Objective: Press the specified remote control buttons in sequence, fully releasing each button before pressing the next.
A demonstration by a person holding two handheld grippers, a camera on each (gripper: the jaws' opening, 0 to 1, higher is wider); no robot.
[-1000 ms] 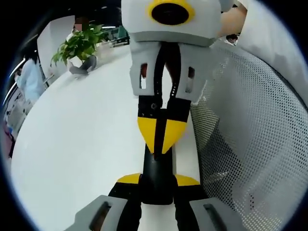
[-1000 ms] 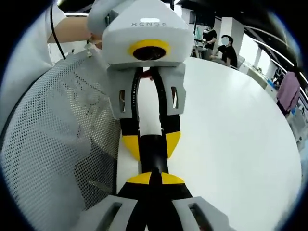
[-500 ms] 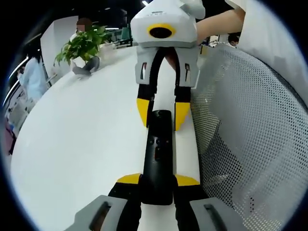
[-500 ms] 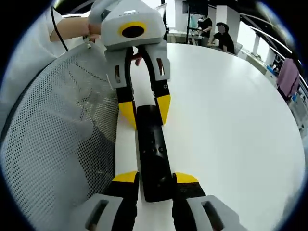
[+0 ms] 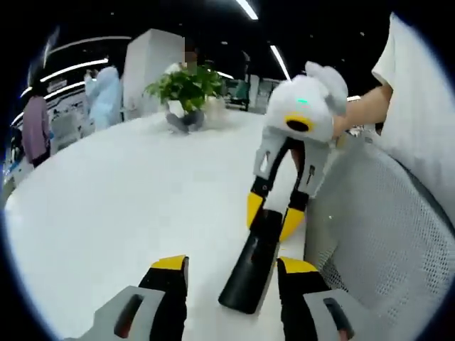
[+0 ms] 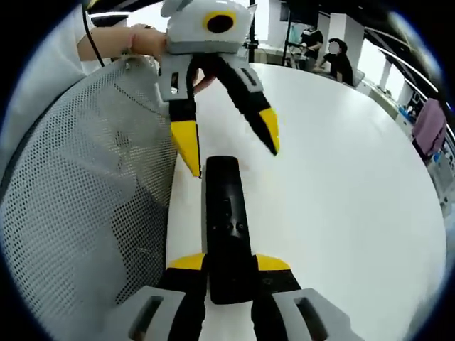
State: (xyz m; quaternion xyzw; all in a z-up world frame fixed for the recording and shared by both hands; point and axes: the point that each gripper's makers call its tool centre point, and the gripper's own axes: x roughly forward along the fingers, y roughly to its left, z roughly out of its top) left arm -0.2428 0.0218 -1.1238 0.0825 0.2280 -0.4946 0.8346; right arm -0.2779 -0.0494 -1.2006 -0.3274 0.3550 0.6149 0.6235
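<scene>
**On white table: remote gripped at one end, other gripper spread**

On white round table (image 6: 341,163), lay black remote (image 6: 226,220), long and slim, close beside a grey mesh chair back (image 6: 85,213) at the table edge. Right gripper (image 6: 229,266) clamped on near end of remote, yellow tips pressed to both its sides; seen also from across at (image 5: 274,213), tips straddling the remote's (image 5: 256,266) far end there. Left gripper (image 5: 231,273) spread wide, jaws apart and not touching remote, one tip on each side of its near end; seen in right gripper view at (image 6: 231,145), tilted, one yellow tip just beside remote's far corner, other raised off to the side. Buttons on remote's top face visible, too small to read. Potted plant (image 5: 186,92) stood at far table edge. Person's hand (image 6: 146,42) held left gripper's body. People stood in background, blurred.
</scene>
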